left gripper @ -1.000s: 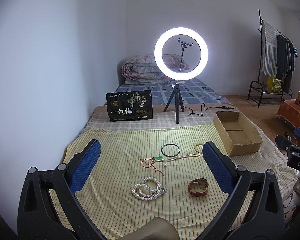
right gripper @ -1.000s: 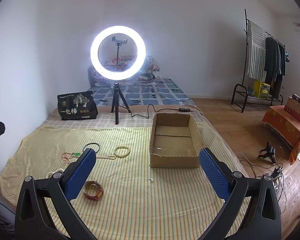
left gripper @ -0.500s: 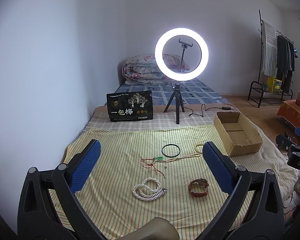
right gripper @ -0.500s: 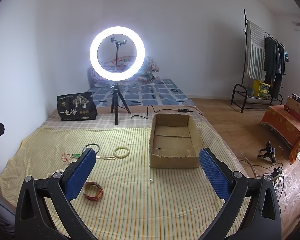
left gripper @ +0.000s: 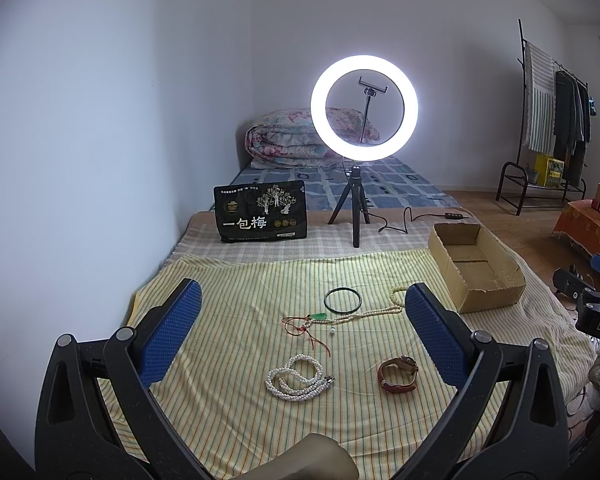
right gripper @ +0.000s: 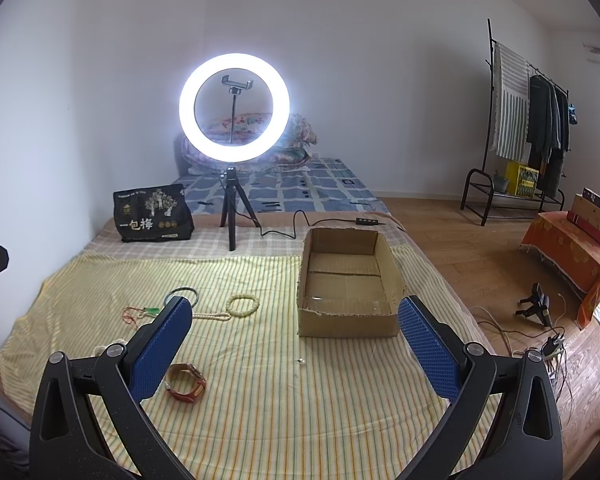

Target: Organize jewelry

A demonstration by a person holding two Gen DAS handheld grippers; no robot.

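Note:
Jewelry lies on a yellow striped cloth (left gripper: 228, 280): a white pearl necklace (left gripper: 298, 378), a brown leather bracelet (left gripper: 398, 374), a dark green bangle (left gripper: 343, 300), a red cord with a green pendant (left gripper: 304, 326) and a cream bead strand (left gripper: 374, 313). An open cardboard box (right gripper: 350, 284) stands to the right. My left gripper (left gripper: 302, 312) is open and empty above the cloth's near edge. My right gripper (right gripper: 294, 328) is open and empty, in front of the box; the bracelet (right gripper: 185, 387) and a cream bead bracelet (right gripper: 242, 305) show there.
A lit ring light on a tripod (left gripper: 358, 208) and a black printed bag (left gripper: 262, 210) stand behind the cloth. A folded quilt (left gripper: 288, 142) lies on the far mattress. A clothes rack (right gripper: 520, 128) and cables (right gripper: 540, 332) are on the wooden floor at right.

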